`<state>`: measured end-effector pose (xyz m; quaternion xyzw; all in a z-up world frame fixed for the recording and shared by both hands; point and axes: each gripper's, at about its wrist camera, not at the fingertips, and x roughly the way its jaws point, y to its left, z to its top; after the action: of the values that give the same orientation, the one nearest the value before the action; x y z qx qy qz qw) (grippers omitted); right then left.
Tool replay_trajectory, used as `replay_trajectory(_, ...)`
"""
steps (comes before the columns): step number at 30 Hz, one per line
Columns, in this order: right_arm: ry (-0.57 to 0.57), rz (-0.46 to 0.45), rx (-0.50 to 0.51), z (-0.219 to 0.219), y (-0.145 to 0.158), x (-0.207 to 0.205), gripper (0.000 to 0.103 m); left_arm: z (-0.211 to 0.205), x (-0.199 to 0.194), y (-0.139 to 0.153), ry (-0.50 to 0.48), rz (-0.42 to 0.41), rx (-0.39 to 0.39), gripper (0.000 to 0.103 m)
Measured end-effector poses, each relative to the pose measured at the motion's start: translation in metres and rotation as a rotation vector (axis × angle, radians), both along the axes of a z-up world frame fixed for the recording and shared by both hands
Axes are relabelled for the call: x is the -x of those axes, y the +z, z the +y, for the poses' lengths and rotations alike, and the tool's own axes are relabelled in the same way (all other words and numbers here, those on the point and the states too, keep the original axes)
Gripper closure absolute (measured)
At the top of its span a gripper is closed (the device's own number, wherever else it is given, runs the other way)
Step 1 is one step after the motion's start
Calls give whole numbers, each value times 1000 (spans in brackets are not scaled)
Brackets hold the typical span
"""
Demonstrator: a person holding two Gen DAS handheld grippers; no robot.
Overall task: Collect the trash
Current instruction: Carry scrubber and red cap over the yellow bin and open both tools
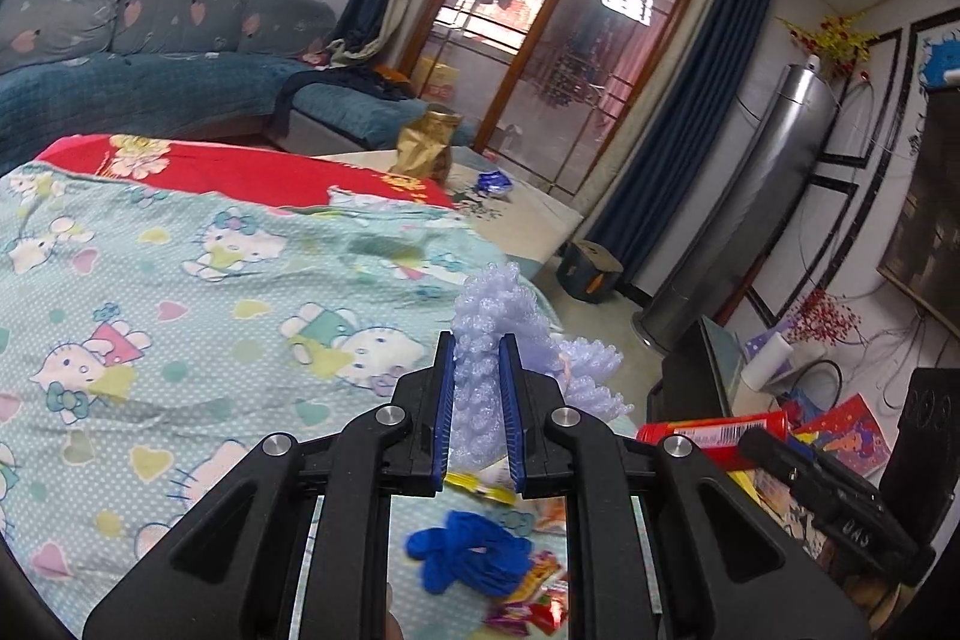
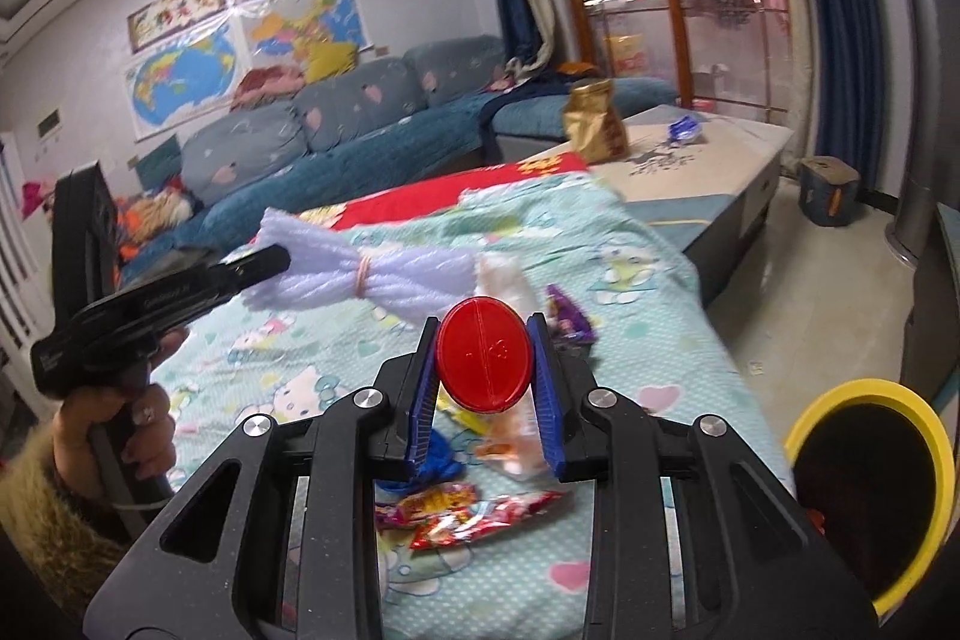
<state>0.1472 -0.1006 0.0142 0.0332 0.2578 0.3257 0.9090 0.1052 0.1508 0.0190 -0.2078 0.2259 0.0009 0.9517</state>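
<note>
My left gripper [image 1: 477,340] is shut on a pale lilac foam net bundle [image 1: 480,316], held above the Hello Kitty cloth [image 1: 180,292]. In the right wrist view the bundle [image 2: 336,268] shows tied with a band, gripped by the left gripper [image 2: 270,259]. My right gripper [image 2: 483,325] is shut on a red snack tube [image 2: 483,361], seen end-on; the tube also shows in the left wrist view [image 1: 714,430]. A blue glove [image 1: 474,556], red snack wrappers [image 2: 474,514], a purple wrapper [image 2: 570,319] and a clear bag [image 2: 504,280] lie on the cloth.
A yellow-rimmed bin [image 2: 870,484] stands at the lower right by the table. A gold bag [image 2: 591,121] and blue wrapper [image 2: 684,127] sit on the far table end. A blue sofa [image 2: 360,130] lies behind. A grey stool [image 2: 831,190] is on the floor.
</note>
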Motion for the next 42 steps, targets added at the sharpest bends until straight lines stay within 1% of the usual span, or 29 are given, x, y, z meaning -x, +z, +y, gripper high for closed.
replay_trajectory(8,-108,-5,-37,-43,4,0,81,-35,-3,11,-71,-18,-39,89)
replay_trajectory(19,-262,23,-74,-100,-4,-4,81,-89,-14,19,-181,-22,-87,89)
replay_trajectory(32,-450,67,-110,-170,-27,-6,81,-160,-29,12,-318,-4,-161,89)
replay_trajectory(42,-575,123,-127,-218,-50,-11,81,-220,-41,-4,-431,30,-216,89)
